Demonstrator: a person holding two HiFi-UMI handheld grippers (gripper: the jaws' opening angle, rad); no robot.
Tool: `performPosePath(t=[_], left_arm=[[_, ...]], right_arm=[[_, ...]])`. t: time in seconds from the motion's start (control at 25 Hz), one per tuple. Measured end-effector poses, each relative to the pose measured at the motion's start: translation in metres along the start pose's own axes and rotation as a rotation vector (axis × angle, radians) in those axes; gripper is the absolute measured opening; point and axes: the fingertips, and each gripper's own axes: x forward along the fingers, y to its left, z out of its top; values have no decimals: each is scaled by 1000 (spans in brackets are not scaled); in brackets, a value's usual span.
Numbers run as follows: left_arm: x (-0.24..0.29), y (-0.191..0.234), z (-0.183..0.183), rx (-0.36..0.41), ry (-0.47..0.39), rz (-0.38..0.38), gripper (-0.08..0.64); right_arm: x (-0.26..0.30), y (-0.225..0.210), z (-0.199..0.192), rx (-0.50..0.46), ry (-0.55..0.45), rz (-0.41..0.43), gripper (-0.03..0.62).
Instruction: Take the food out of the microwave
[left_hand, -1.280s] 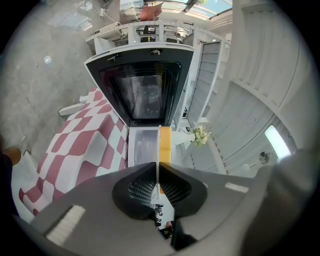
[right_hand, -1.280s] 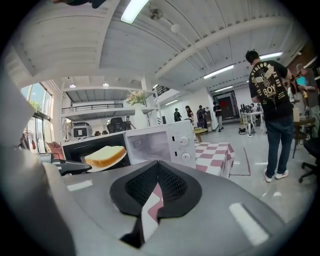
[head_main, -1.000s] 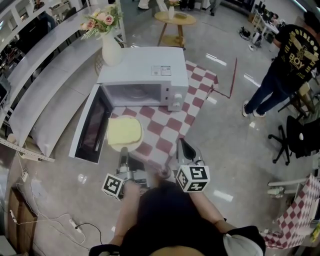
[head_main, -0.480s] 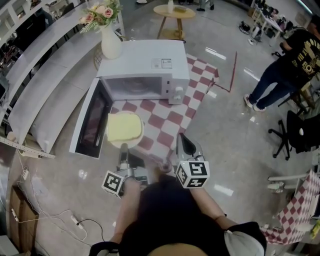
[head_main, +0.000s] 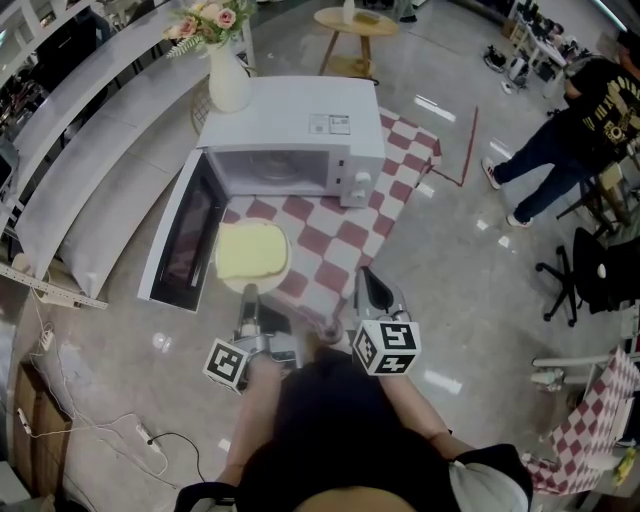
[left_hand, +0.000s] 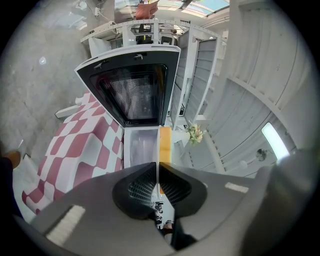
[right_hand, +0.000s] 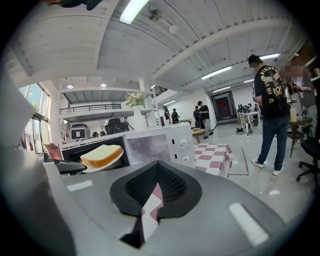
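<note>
A white plate (head_main: 236, 283) carrying a slice of yellow bread (head_main: 252, 250) hangs above the red-checked cloth (head_main: 335, 245), in front of the white microwave (head_main: 290, 125). The microwave's door (head_main: 185, 235) swings wide open to the left. My left gripper (head_main: 249, 293) is shut on the plate's near rim. In the left gripper view the plate (left_hand: 158, 172) stands edge-on between the jaws of the left gripper (left_hand: 158, 167), with the bread (left_hand: 165, 145) beyond. My right gripper (head_main: 368, 285) hovers to the right of the plate, shut and empty. From the right gripper view the right gripper (right_hand: 158, 165) faces the microwave (right_hand: 162, 145), with the bread (right_hand: 101, 155) at left.
A vase of flowers (head_main: 228, 85) stands behind the microwave, and a round wooden table (head_main: 355, 25) lies farther back. A person in dark clothes (head_main: 575, 120) stands at the right, near an office chair (head_main: 600, 270). A cable (head_main: 90, 440) trails on the floor at lower left.
The plate and both grippers have kept still. The person at the right has shifted their feet a little.
</note>
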Motion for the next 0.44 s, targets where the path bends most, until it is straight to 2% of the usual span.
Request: performPosePath(t=[0.44], left_arm=[[4,5,-3,2,5,8,25]], right_arm=[[3,-3,-2,-4,10,13,-2]])
